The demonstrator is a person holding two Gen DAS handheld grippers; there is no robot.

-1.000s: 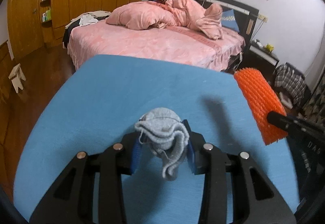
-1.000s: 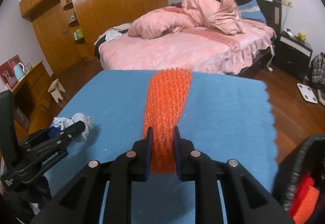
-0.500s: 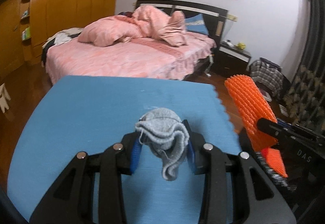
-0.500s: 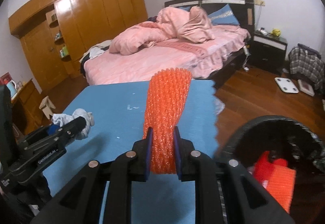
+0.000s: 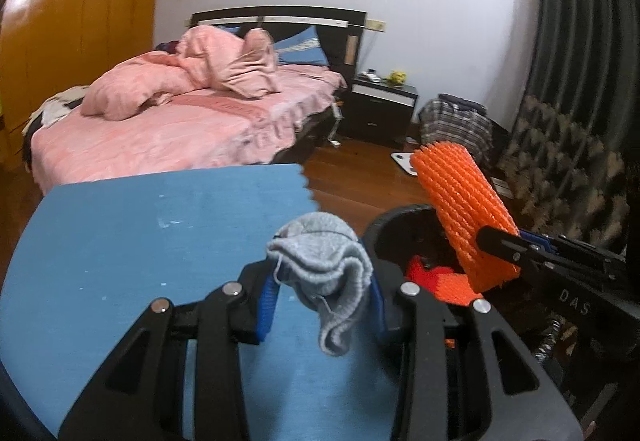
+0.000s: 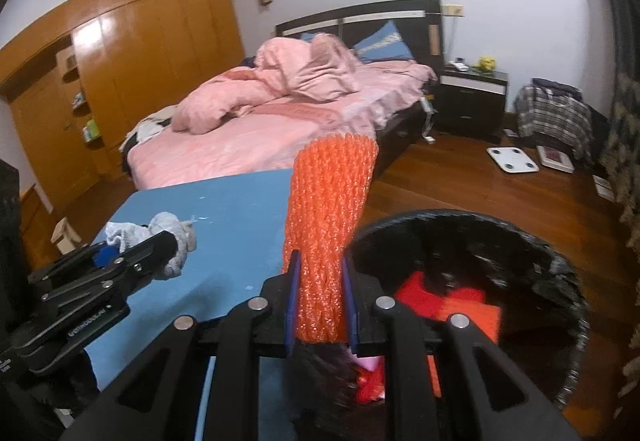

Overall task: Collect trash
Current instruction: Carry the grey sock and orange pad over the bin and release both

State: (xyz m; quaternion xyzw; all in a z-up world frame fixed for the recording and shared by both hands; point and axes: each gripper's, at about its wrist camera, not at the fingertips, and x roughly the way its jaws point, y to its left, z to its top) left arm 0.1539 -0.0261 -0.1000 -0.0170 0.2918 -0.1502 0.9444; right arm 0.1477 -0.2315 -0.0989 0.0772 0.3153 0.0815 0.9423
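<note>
Orange net [image 6: 330,225] is clamped in the right gripper [image 6: 319,311] – bin [image 6: 560,269] just beyond; grey sock [image 5: 324,273] is pinched by the left gripper [image 5: 322,305].

trash bin [image 6: 560,265] contents blurred, rim cropped

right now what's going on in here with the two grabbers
A person is collecting trash with handheld tongs. The left tongs are shut on a crumpled grey cloth above the blue mat. The right tongs are shut on an orange foam net at the black bin, which already holds orange and red scraps.
</note>
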